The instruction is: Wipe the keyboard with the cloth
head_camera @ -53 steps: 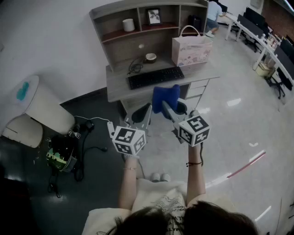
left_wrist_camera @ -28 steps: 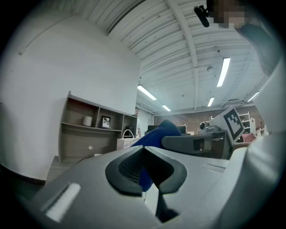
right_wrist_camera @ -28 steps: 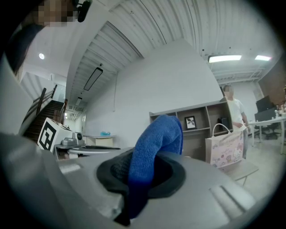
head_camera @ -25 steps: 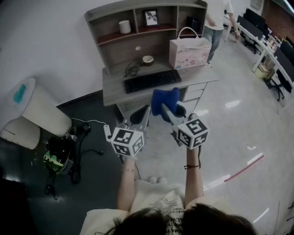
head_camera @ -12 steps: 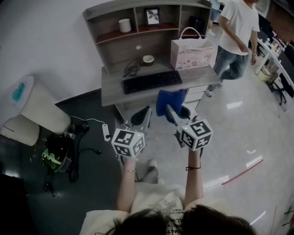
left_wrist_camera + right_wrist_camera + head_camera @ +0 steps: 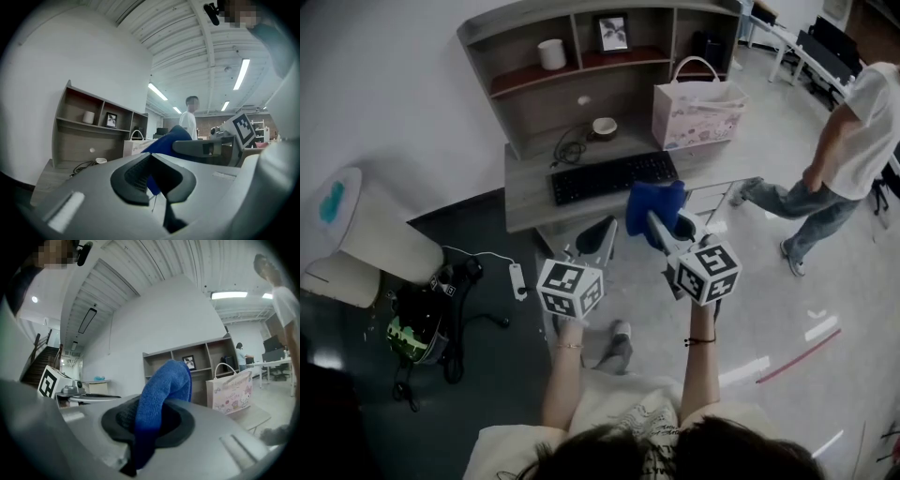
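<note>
Grey worktop [image 6: 525, 192] bears a black keyboard [image 6: 614, 176] (shelves above); right hand-held gripper [image 6: 657, 223] pinches a blue cloth [image 6: 651, 202], left hand-held gripper [image 6: 598, 234] pressed together, empty.

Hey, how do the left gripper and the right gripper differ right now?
The right gripper is shut on the blue cloth, which sticks up from its jaws; the left gripper has its jaws together on nothing. In the head view, the right gripper is held farther forward than the left gripper, its cloth near the keyboard's right end. Both point toward the desk, and neither touches the keyboard.
</note>
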Action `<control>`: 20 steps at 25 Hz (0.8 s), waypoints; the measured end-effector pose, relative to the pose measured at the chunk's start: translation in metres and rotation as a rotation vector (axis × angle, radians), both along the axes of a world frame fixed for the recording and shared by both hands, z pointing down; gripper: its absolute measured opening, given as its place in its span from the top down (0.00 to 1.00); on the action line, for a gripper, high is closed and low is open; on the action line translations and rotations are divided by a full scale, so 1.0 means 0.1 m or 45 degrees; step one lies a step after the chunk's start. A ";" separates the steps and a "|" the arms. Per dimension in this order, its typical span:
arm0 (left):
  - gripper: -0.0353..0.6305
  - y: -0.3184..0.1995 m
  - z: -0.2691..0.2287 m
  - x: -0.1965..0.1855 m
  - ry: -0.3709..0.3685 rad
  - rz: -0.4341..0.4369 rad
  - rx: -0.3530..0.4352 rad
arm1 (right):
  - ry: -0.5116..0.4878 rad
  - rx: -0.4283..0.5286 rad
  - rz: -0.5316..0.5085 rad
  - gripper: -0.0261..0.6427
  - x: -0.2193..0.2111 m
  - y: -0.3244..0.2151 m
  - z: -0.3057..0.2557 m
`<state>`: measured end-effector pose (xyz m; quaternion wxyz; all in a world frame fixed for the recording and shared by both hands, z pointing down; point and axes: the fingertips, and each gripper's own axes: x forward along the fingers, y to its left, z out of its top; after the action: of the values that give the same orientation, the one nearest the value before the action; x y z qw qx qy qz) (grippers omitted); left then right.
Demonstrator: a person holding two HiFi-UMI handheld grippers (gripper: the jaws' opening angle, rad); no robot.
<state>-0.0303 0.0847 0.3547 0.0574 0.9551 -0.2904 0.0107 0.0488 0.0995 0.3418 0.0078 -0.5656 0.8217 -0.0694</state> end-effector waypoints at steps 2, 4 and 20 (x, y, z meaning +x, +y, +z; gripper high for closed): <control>0.94 -0.15 0.01 0.05 0.001 0.008 -0.007 | 0.002 -0.006 0.001 0.87 0.04 -0.15 0.01; 0.94 -0.30 0.03 0.10 0.000 0.016 -0.013 | 0.009 -0.014 0.001 0.87 0.07 -0.31 0.02; 0.94 -1.12 0.17 0.46 -0.022 0.075 -0.042 | -0.002 -0.049 0.043 0.87 0.40 -1.14 0.16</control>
<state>0.0157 -0.0277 0.3717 0.0704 0.9620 -0.2625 0.0255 0.0891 -0.0147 0.3579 -0.0013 -0.5792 0.8107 -0.0856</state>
